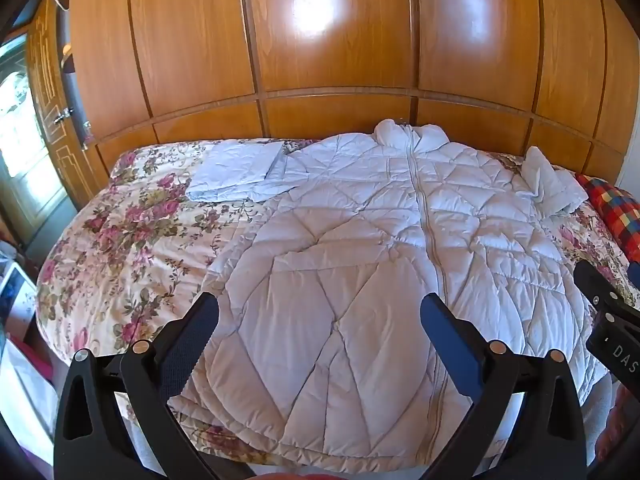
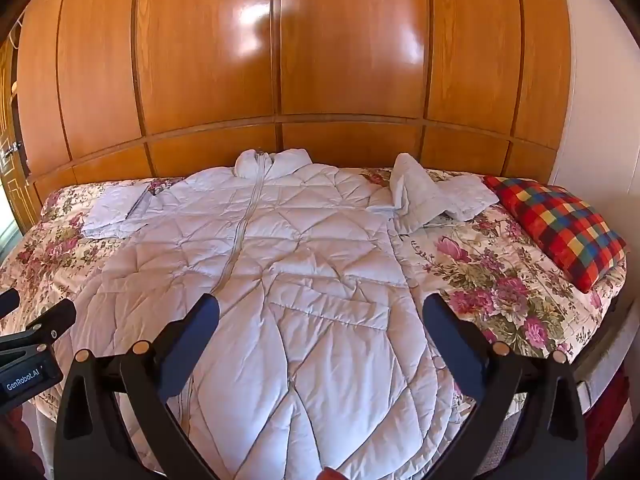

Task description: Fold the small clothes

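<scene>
Both tools hang over the near end of the bed, fingers spread wide, nothing between them: left gripper [image 1: 320,312] above the jacket's near-left panel, right gripper [image 2: 320,312] above its near-right panel beside the pocket flap. Neither touches cloth as far as can be seen. White quilted jacket [image 1: 380,240] lies flat, zipped, collar at the far end toward the wooden wardrobe doors [image 1: 332,40], hem at the near edge. Left sleeve [image 1: 236,174] lies folded flat out to the far left; right sleeve [image 2: 432,196] is bunched and twisted at the far right, near the plaid pillow [image 2: 560,228]. All of it rests on the floral bedspread [image 1: 132,232]. Jacket looks puffy, light, soft, and probably slick-shelled, so it should spring back and slide. Best hold is likely a seam edge, such as hem corners or sleeve cuffs, pinching both layers.
</scene>
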